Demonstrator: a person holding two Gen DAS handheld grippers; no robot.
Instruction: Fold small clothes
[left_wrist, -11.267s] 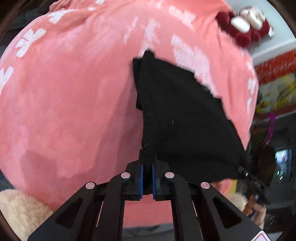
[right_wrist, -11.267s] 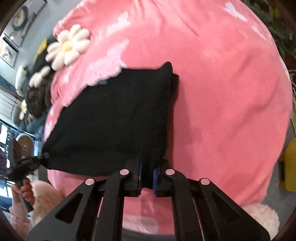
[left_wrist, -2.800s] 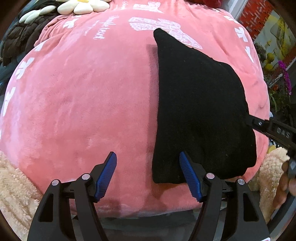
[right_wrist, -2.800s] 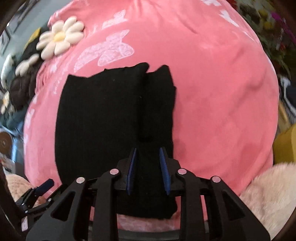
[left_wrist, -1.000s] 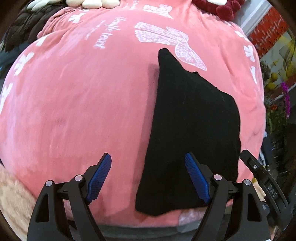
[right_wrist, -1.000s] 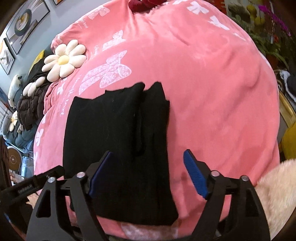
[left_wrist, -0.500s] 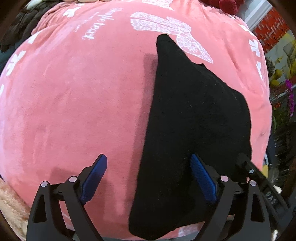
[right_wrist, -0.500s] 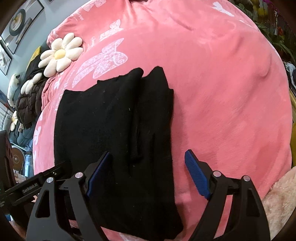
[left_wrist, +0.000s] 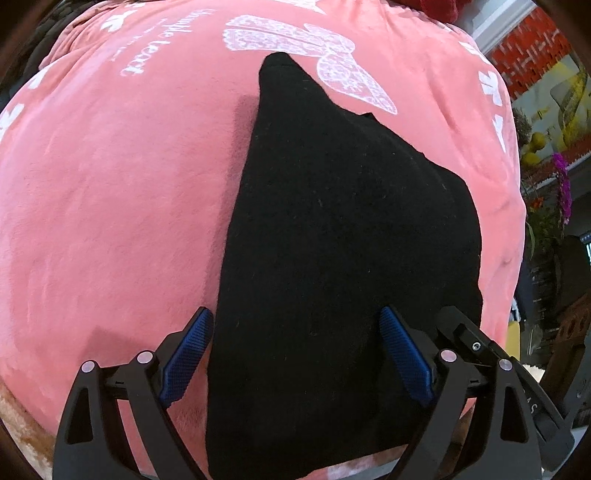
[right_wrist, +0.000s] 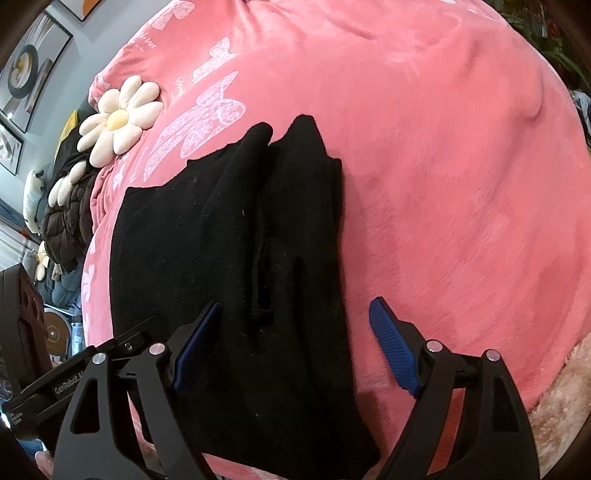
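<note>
Pink plush blanket (left_wrist: 110, 184) over a rounded, soft surface, filling most of both views and carrying everything else. On its middle, a black knit garment (left_wrist: 332, 258), lying flat and already doubled: in the right wrist view, layered lengthwise with a narrower panel on its right side and a ridge running between the layers. Looks part-folded rather than finished. Sides seem brought in, far corners still uneven and peaked, near hem hanging toward the blanket's front edge. Probably one crosswise fold left, near hem carried to the far end, then some smoothing.

Left claw (left_wrist: 295, 317) spread wide over the garment's near left portion, having just been opening; cloth between the blue pads but neither pad pressing on it, so released. Right claw (right_wrist: 293, 306) likewise spread and empty-handed, straddling the garment's near right portion, one pad over the black cloth, the other over bare pink. Both low and close to the hem, apparently placed for a fresh pinch.

Cream daisy-shaped cushion (right_wrist: 118, 122) at the blanket's far left, well apart from the garment.

White butterfly print (left_wrist: 314, 55) just beyond the garment's far tip. Beside it, white script (left_wrist: 147, 51), only partly legible, ending in something like "heart". On the left tool's body, small white lettering (right_wrist: 70, 384) reading "GenRobot.A", the rest cut off.
</note>
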